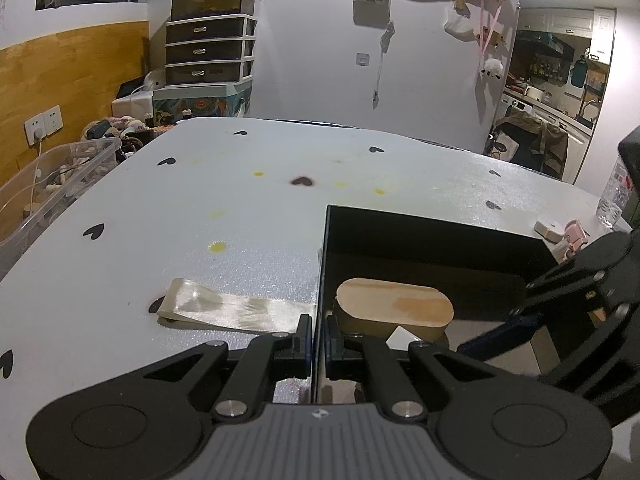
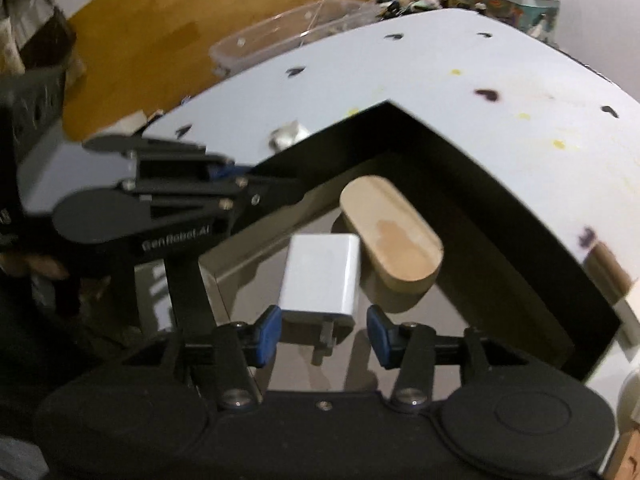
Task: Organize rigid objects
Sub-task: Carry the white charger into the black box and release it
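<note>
A black open box (image 1: 400, 236) stands on the pale table (image 1: 240, 208). Inside lie an oval wooden piece (image 1: 394, 304) and a white charger. My left gripper (image 1: 319, 340) is shut on the box's left wall. In the right wrist view the box (image 2: 500, 184) holds the wooden piece (image 2: 394, 236) and the white charger (image 2: 322, 276), its prongs toward the camera. My right gripper (image 2: 322, 334) is open above the box floor, its blue pads just behind the charger, apart from it. The left gripper (image 2: 236, 172) shows there on the box wall.
A shiny ribbon strip (image 1: 236, 308) lies left of the box. A clear plastic bin (image 1: 48, 192) sits off the table's left edge. A small pink-and-white item (image 1: 560, 232) and a plastic bottle (image 1: 612, 196) are at the far right. The right gripper's arm (image 1: 580, 308) reaches in from the right.
</note>
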### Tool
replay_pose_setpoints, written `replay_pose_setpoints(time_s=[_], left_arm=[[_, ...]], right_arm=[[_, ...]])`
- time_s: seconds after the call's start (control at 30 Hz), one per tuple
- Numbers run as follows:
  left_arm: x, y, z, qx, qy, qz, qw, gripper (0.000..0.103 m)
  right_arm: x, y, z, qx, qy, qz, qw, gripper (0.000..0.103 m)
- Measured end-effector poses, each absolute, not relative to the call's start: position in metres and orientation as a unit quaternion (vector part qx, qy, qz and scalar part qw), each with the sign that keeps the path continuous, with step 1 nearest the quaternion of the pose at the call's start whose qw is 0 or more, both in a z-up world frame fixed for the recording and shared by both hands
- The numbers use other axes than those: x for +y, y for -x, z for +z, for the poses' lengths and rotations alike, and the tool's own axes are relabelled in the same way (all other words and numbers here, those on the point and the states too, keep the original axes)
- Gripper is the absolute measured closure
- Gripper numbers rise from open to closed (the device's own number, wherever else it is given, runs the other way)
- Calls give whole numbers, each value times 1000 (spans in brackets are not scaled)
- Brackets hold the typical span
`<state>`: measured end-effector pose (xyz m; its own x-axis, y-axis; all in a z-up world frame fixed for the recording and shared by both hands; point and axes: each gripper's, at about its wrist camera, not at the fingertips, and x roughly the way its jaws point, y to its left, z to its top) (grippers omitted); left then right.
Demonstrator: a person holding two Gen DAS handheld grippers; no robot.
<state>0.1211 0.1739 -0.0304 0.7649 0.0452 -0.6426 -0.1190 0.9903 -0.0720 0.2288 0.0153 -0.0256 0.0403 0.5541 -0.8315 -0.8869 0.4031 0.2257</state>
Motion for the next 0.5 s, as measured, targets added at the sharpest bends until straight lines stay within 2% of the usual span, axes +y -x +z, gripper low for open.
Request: replay_pose_setpoints(time_s=[0.03, 0.07, 0.27, 0.5], left_arm=[[174, -121, -30, 340, 54, 43, 938, 97], [174, -122, -30, 340, 55, 43, 938, 97], [174, -123, -30, 341, 55, 42, 937, 98], [174, -123, -31, 342, 54, 42, 937, 97]], right_arm=[[18, -228, -27, 461, 187, 517, 697, 57], [19, -227, -29, 455, 199, 514, 700, 66], [20, -243, -29, 439, 213, 468, 737, 82], [25, -257, -28, 445, 181, 452, 751, 86]])
